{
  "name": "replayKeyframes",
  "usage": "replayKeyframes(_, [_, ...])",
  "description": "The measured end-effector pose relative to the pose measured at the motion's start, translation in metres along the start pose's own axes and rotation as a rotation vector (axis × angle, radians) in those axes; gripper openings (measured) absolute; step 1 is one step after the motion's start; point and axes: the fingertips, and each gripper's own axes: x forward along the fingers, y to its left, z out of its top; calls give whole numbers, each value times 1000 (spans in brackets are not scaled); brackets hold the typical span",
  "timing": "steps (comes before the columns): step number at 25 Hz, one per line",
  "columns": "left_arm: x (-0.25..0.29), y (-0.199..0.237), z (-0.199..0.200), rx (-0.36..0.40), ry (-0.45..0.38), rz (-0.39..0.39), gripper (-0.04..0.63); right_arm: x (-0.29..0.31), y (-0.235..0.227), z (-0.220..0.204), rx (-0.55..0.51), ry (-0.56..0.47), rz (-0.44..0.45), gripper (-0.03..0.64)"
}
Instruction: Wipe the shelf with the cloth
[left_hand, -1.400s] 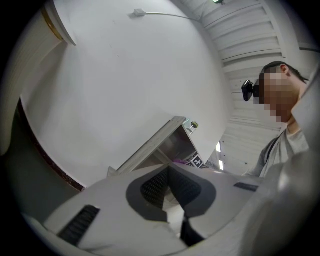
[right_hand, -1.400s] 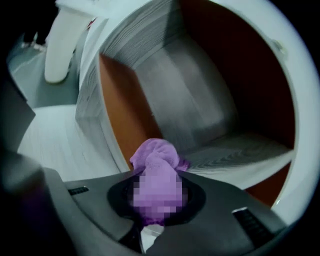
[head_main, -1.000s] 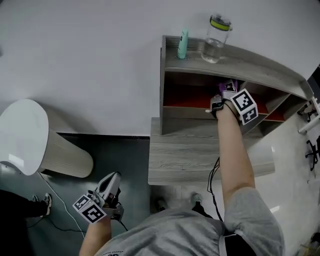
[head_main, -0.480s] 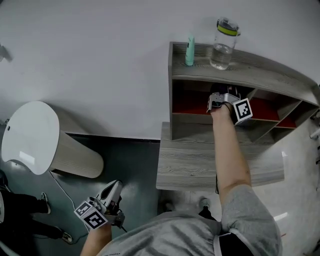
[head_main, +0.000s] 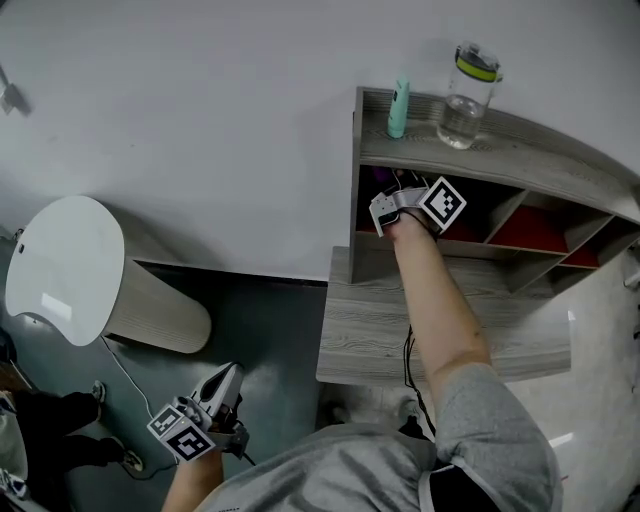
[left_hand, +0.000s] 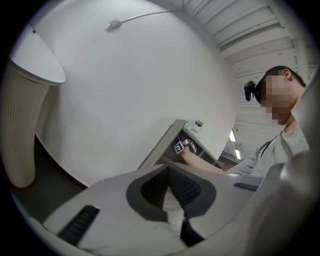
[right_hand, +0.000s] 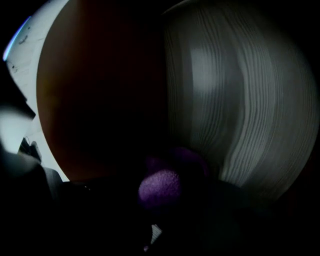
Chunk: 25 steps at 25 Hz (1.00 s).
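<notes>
**Cloth in the end compartment, the rest of the shelf off to my right**

The fingers of my right gripper (head_main: 392, 203) are closed on the cloth (right_hand: 159, 187), a purple fuzzy wad bunched between them. That is all they hold. The gripper is pushed into the leftmost compartment of the shelf (head_main: 520, 135), under its top board.

The shelf runs long from this end away to my right, so I judge that any further wiping goes that way, compartment by compartment. My right arm is the one already in there. My left gripper (head_main: 215, 385) hangs low at my side, well apart from the shelf, its pads (left_hand: 155, 187) pressed together at the tips with nothing between them.

The head view gives me the layout, showing which compartment I am in and the bottle (head_main: 468, 95) and teal tube (head_main: 398, 108) standing on the top board, but it hides the cloth. The right gripper view shows the cloth close to a grey wood-grain face, with a red-brown panel beside it. It is too dark there to tell whether the cloth is touching the wood.
</notes>
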Motion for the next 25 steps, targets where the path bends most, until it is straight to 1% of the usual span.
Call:
replayKeyframes(2, [1,1,1,-2,-3,-6,12,-17,5,15,-11,-51,-11,74])
replayKeyframes(3, [3,1,1,-4,-1,-11,12,-32,7,28,-20,-96,-30,74])
replayKeyframes(7, [20,-4,-1,-10,22,-56,12,-124,23,100,-87,-348,-137,74])
replayKeyframes(9, [30,-9,-3,-8,38,-86,12,-163,34,131,-106,-466,-166,74])
replayKeyframes(11, [40,-14,-5,-8,54,-113,12,-185,45,148,-105,-551,-155,75])
replayKeyframes(14, [53,-24,-10,-5,77,-149,12,-195,54,156,-86,-614,-119,75])
replayKeyframes(16, [57,-28,-11,-1,84,-164,12,-194,56,159,-77,-624,-106,75])
replayKeyframes(18, [57,-28,-12,-1,88,-165,12,-187,53,156,-58,-598,-97,74])
replayKeyframes(21, [53,-23,-12,-5,90,-151,12,-155,49,127,-50,-470,-73,69])
replayKeyframes(23, [49,-20,-11,-8,84,-140,12,-125,46,93,-27,-371,-42,67])
replayKeyframes(25, [45,-17,-10,-9,78,-129,12,-97,44,58,20,-294,-10,67])
